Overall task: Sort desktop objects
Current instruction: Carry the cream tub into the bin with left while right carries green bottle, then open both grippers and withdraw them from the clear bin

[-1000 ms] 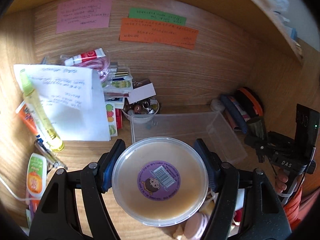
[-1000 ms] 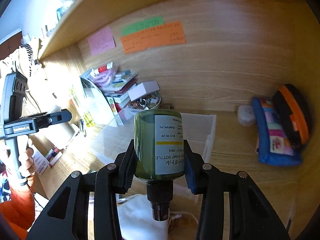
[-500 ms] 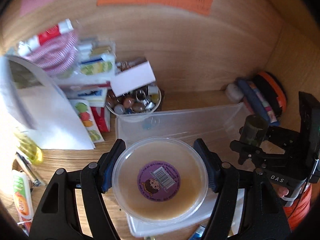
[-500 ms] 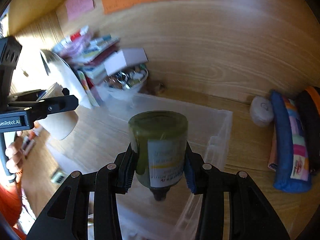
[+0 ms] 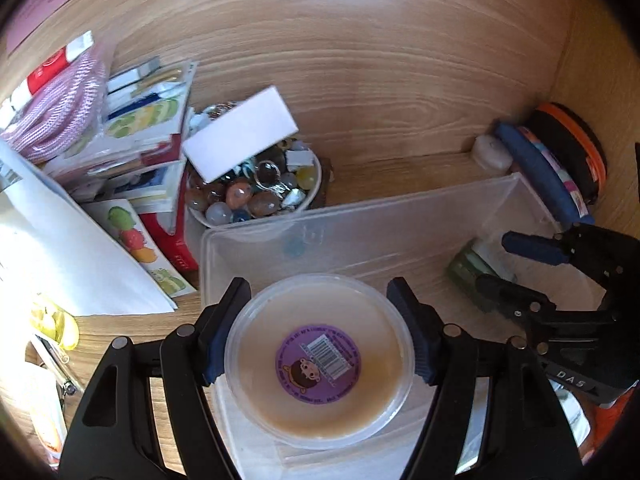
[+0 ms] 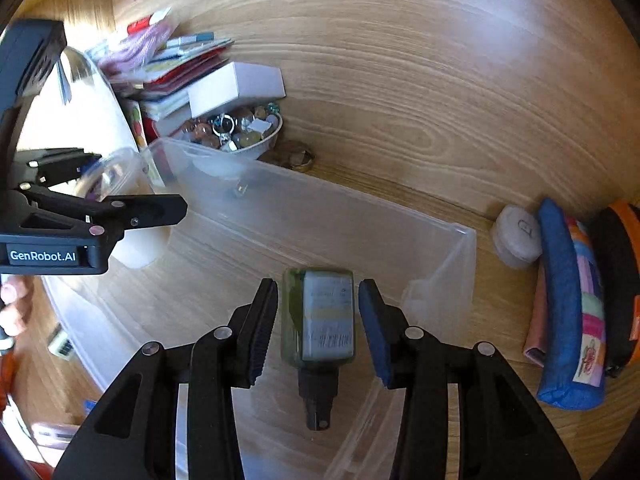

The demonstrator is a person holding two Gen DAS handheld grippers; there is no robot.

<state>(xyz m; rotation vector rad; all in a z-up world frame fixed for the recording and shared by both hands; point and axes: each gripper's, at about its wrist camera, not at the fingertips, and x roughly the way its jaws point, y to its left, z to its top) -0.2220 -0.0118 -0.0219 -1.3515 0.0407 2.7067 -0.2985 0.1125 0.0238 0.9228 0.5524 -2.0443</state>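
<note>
Over the desk's clear plastic bin point(image 5: 400, 216), I hold both tools pitched steeply down as the sorting reaches its drop. The left gripper point(image 5: 318, 285) is clamped across a round lidded tub point(image 5: 319, 360) with a purple barcode sticker, its blue pads tight on the rim at 9 and 3 o'clock. The tub hangs above the bin's near left corner and is not yet set down.

In the right wrist view, the right gripper point(image 6: 318, 282) has its jaws parted. A sliver of gap shows on each side of the green pump bottle point(image 6: 318, 316), so the pads do not seem to be pressing it. The bottle lies nozzle toward me at 6 o'clock, inside the bin near its right wall. I cannot tell whether it has fully settled on the floor.

To finish well, I judge I should lift the right tool straight back along its own line so a pad does not drag the bottle. I should lower the tub level until its base meets the bin floor before I part the left jaws. The bin wall is thin and could shift if it is nudged. The bowl of glass beads point(image 5: 256, 196) sits touching the bin's far rim at 11 o'clock, so I want no sideways shove.
</note>
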